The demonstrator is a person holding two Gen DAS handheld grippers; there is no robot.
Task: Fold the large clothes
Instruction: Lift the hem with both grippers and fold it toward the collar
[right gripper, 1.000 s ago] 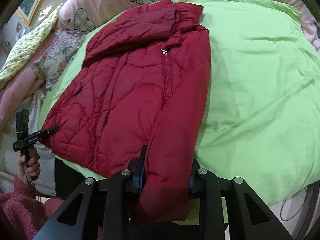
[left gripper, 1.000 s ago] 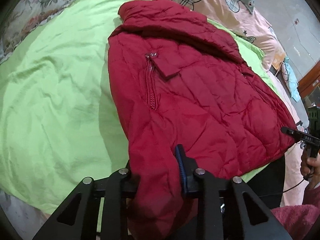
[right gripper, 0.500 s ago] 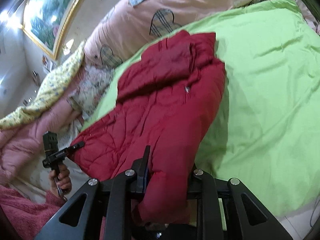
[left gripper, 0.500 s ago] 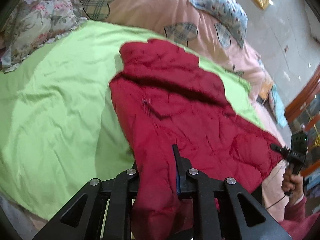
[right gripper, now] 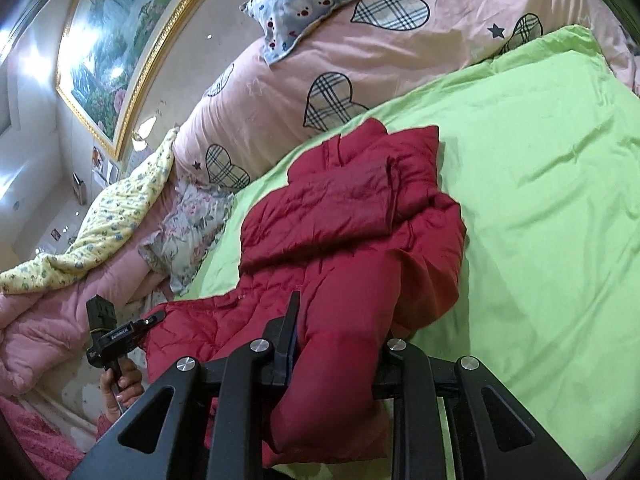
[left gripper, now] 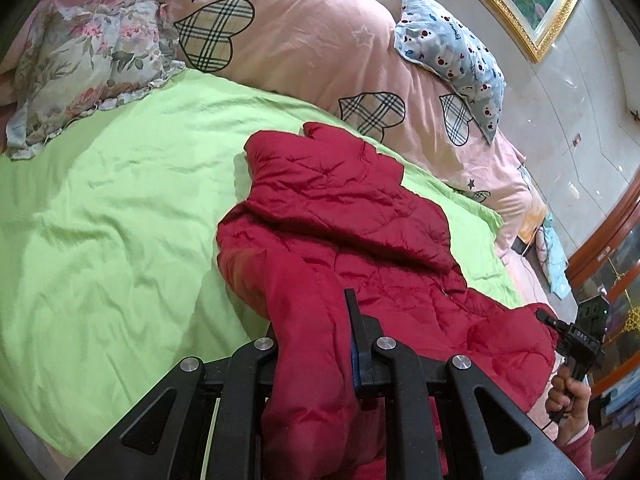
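A dark red quilted jacket [left gripper: 344, 216] lies on a light green sheet [left gripper: 112, 208], collar end far from me. My left gripper [left gripper: 316, 320] is shut on one bottom corner of the jacket and holds it lifted. My right gripper [right gripper: 340, 320] is shut on the other bottom corner [right gripper: 344, 344], also lifted. The hem hangs in thick folds between each pair of fingers. Each gripper shows in the other's view, the right [left gripper: 552, 320] and the left [right gripper: 154, 318]. The jacket's lower half is raised and bunched over its upper half [right gripper: 360, 196].
A pink quilt with plaid hearts [left gripper: 304, 40] lies beyond the sheet. A floral pillow [left gripper: 88, 60] is at the far left, a blue spotted pillow [left gripper: 452, 60] at the far right. A gold-framed picture [right gripper: 120, 44] hangs on the wall. The bed's edge is right below me.
Both grippers have risen and moved forward with the jacket's bottom corners. The jacket's lower part has lifted off the sheet and now bunches toward the collar, hiding the zip.
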